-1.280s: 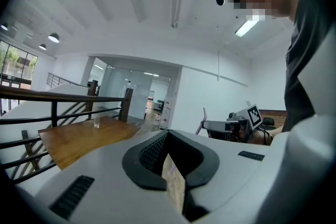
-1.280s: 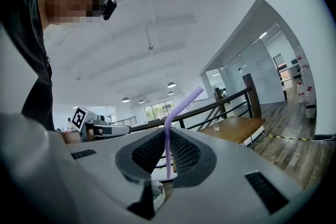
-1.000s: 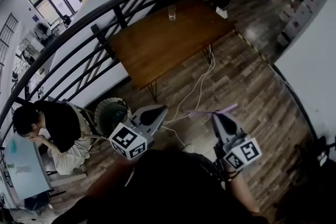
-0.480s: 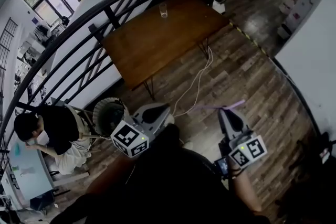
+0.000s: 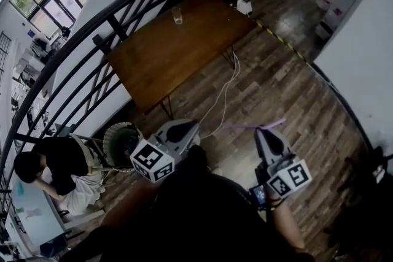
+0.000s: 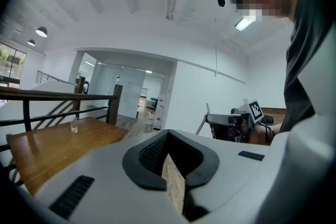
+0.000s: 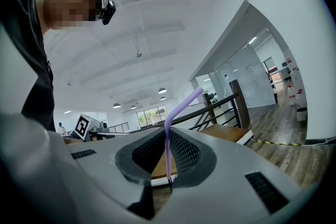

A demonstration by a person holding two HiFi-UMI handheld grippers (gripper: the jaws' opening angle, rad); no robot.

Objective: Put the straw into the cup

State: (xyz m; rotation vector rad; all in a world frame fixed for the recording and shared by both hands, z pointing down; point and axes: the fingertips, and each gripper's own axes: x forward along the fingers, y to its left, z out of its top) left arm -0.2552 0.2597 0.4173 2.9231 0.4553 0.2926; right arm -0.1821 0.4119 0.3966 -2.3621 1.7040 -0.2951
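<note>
A clear glass cup stands at the far edge of a brown wooden table, well ahead of both grippers. My right gripper is shut on a purple bendy straw, which sticks out leftward at floor level in the head view. In the right gripper view the straw rises from the shut jaws of the right gripper and bends right at its top. My left gripper is shut with nothing in it. The left gripper view shows the left gripper, the cup far off to its left on the table, and the straw.
A black curved railing runs behind the table. White cables trail over the wooden floor. A round basket stands at the left, near a seated person at a desk. A white wall is at the right.
The table and cup have shifted leftward in the head view as the view moved. Both grippers keep about the same place, the straw still held in the right one.
</note>
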